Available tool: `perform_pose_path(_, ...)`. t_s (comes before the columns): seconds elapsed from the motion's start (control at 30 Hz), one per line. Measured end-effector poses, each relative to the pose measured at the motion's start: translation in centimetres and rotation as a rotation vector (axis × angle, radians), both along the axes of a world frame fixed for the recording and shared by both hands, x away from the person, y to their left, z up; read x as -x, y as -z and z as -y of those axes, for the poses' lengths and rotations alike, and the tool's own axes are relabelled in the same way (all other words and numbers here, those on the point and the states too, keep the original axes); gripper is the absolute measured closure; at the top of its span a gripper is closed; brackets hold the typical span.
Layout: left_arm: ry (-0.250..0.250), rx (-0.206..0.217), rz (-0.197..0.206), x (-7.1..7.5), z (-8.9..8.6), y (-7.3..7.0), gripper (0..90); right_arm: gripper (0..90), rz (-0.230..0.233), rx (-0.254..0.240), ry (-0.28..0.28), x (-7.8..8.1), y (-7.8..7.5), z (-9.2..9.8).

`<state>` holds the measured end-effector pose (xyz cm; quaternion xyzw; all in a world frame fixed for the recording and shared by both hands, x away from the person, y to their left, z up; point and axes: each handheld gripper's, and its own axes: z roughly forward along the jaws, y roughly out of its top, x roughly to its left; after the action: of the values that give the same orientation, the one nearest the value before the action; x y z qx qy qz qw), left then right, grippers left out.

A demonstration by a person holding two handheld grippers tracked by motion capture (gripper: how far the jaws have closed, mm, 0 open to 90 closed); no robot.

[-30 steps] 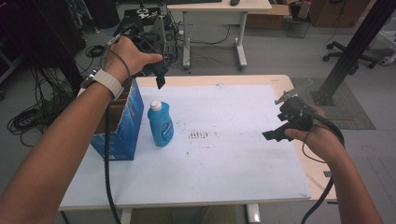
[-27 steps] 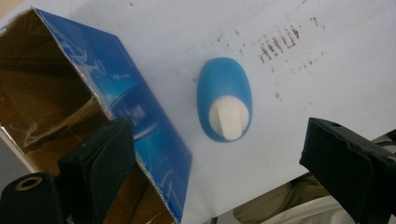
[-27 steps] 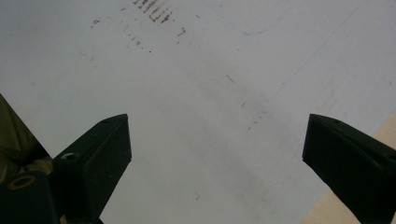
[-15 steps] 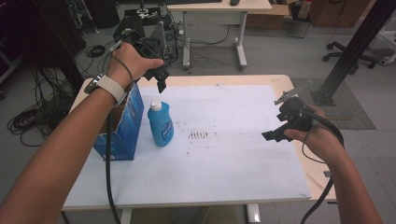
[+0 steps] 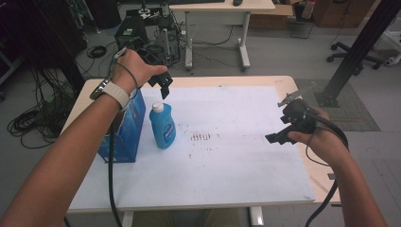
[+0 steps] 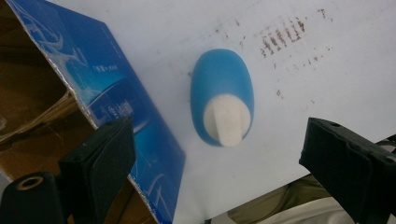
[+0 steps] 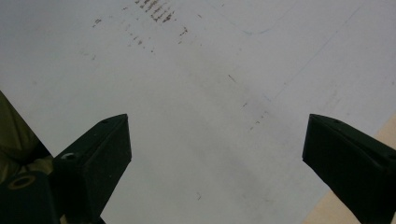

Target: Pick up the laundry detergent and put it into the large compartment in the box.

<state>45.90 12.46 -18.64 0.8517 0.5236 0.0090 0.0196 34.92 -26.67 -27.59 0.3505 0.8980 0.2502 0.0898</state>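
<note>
A blue bottle (image 5: 162, 126) with a white cap stands upright on the white table sheet (image 5: 227, 156), beside an open blue carton (image 5: 124, 127). My left gripper (image 5: 163, 85) hovers above and just behind the bottle, pointing down, open and empty. In the left gripper view the bottle (image 6: 222, 102) is seen from above between the wide-apart jaws of my left gripper (image 6: 224, 158), with the carton (image 6: 79, 93) to its left. My right gripper (image 5: 279, 135) hangs open over the right side of the sheet, holding nothing. The right gripper view looks past that gripper (image 7: 217, 154) at bare sheet (image 7: 210, 84).
Brown smudge marks (image 5: 201, 137) dot the sheet's middle. The wooden table edge (image 5: 326, 175) runs along the right. Behind the table stand an equipment cart (image 5: 151, 33), another desk (image 5: 222, 9) and cables on the floor (image 5: 28, 123). A black post (image 5: 354, 52) rises at right.
My left gripper has drifted slightly forward and right above the bottle. The right gripper has barely moved.
</note>
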Motion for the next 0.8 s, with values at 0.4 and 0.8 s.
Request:
perform_pose_path(0.4,-0.008,0.004,-0.006,0.0,-0.1,1.4,10.4,8.2,-0.001,-0.003,-0.002,-0.1,0.2,-0.2)
perform_pose_path(0.8,-0.024,0.004,-0.009,0.0,0.1,2.7,10.4,8.2,-0.005,-0.002,-0.006,-0.2,0.4,-0.2)
